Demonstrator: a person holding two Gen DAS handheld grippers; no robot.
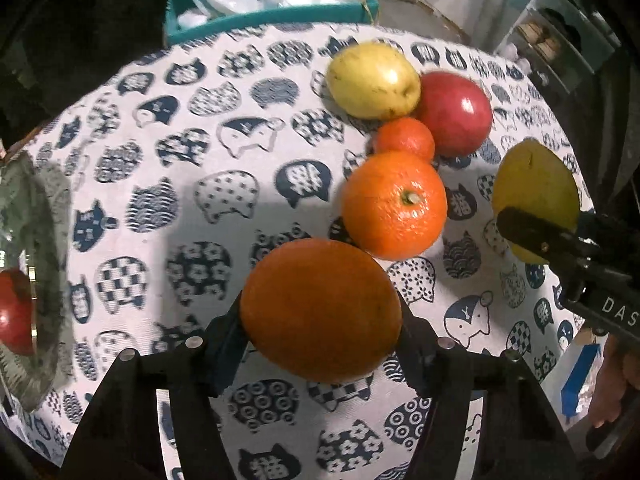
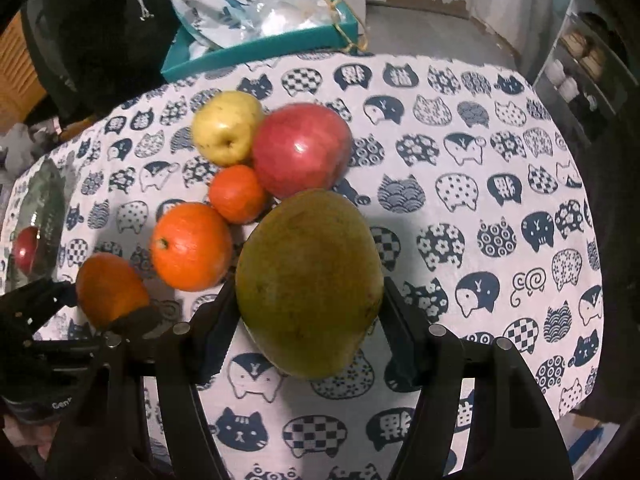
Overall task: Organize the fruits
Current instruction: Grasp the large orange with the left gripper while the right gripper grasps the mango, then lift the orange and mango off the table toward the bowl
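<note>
My left gripper [image 1: 320,312] is shut on a large orange [image 1: 316,300], with a pad against each side. The right wrist view shows the same orange [image 2: 108,284] at its lower left. A green-yellow mango [image 2: 308,280] sits in my right gripper [image 2: 308,304], which is shut on it just above the cloth. The left wrist view has that mango [image 1: 532,184] at its right edge. On the cloth lie a second orange [image 1: 394,204], a small tangerine [image 1: 405,139], a red apple [image 1: 454,114] and a yellow apple [image 1: 374,80], touching in a cluster.
A cat-patterned tablecloth [image 2: 480,160] covers the round table. A glass bowl [image 1: 36,220] at the left edge holds a red apple [image 1: 14,312]. A teal box [image 2: 256,46] of plastic bags stands at the far edge. Shelves [image 2: 576,68] stand beyond the table at the right.
</note>
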